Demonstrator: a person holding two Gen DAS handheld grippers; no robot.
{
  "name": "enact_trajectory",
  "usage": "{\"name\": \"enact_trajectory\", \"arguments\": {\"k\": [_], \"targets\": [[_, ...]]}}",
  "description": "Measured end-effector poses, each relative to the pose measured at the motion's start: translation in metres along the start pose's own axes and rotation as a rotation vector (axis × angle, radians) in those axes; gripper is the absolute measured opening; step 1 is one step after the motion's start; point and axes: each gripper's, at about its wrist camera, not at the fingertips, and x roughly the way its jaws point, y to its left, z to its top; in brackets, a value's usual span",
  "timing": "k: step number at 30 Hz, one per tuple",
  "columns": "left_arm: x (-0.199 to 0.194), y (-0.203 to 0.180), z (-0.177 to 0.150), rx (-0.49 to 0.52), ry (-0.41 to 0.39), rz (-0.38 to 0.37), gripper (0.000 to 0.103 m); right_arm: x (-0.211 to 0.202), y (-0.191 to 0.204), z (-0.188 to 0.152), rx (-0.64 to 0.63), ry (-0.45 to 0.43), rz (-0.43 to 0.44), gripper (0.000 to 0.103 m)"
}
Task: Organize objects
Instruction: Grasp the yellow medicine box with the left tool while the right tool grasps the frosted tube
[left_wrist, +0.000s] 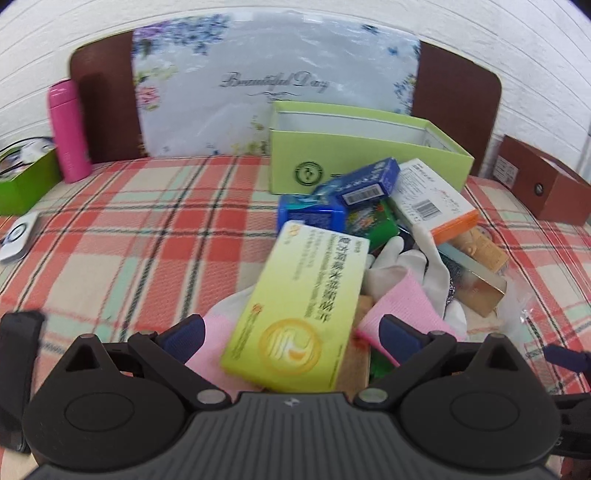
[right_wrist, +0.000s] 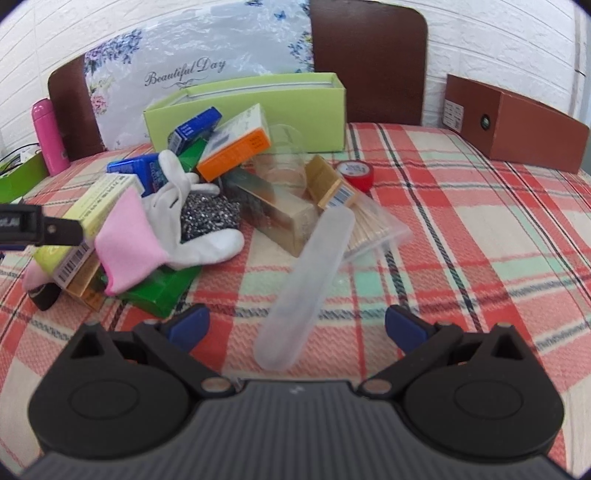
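A pile of objects lies on the plaid cloth in front of an open light-green box (left_wrist: 369, 162), also in the right wrist view (right_wrist: 258, 110). My left gripper (left_wrist: 291, 338) is open, its fingers either side of a yellow-green medicine box (left_wrist: 295, 306) on top of the pile, not closed on it. My right gripper (right_wrist: 295, 328) is open around the near end of a frosted plastic toothbrush case (right_wrist: 310, 284). The pile holds blue boxes (left_wrist: 365, 181), an orange-and-white box (right_wrist: 236, 144), a white and pink glove (right_wrist: 155, 225), a gold box (right_wrist: 273, 210) and a red tape roll (right_wrist: 356, 173).
A pink bottle (left_wrist: 68, 129) and a green bin (left_wrist: 22, 181) stand at the far left. A brown box (right_wrist: 513, 122) stands at the far right. A floral board (left_wrist: 273, 81) leans on a brown headboard behind. The left gripper's finger (right_wrist: 40, 225) shows at the right view's left edge.
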Motion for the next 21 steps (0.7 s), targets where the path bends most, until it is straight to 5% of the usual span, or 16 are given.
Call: {"name": "enact_trajectory", "arguments": {"k": [3, 5, 8, 11, 15, 21], "targets": [[0.013, 0.001, -0.001, -0.003, 0.03, -0.049, 0.083, 0.01, 0.005, 0.003, -0.024, 0.013, 0.002, 0.097], [0.006, 0.005, -0.006, -0.027, 0.023, -0.081, 0.074, 0.008, 0.004, 0.0, -0.028, 0.011, 0.02, 0.064], [-0.013, 0.002, -0.023, -0.004, 0.055, -0.104, 0.073, -0.004, -0.007, -0.008, -0.057, 0.0, 0.035, 0.036], [-0.032, -0.002, -0.047, 0.033, 0.088, -0.154, 0.073, -0.018, -0.017, -0.017, -0.104, 0.007, 0.044, 0.033], [-0.025, -0.006, -0.046, 0.029, 0.099, -0.078, 0.079, -0.018, -0.021, -0.013, -0.096, -0.001, 0.034, 0.036], [-0.012, -0.01, -0.044, 0.035, 0.129, -0.064, 0.076, -0.005, -0.015, -0.008, -0.103, 0.002, 0.022, 0.041]]}}
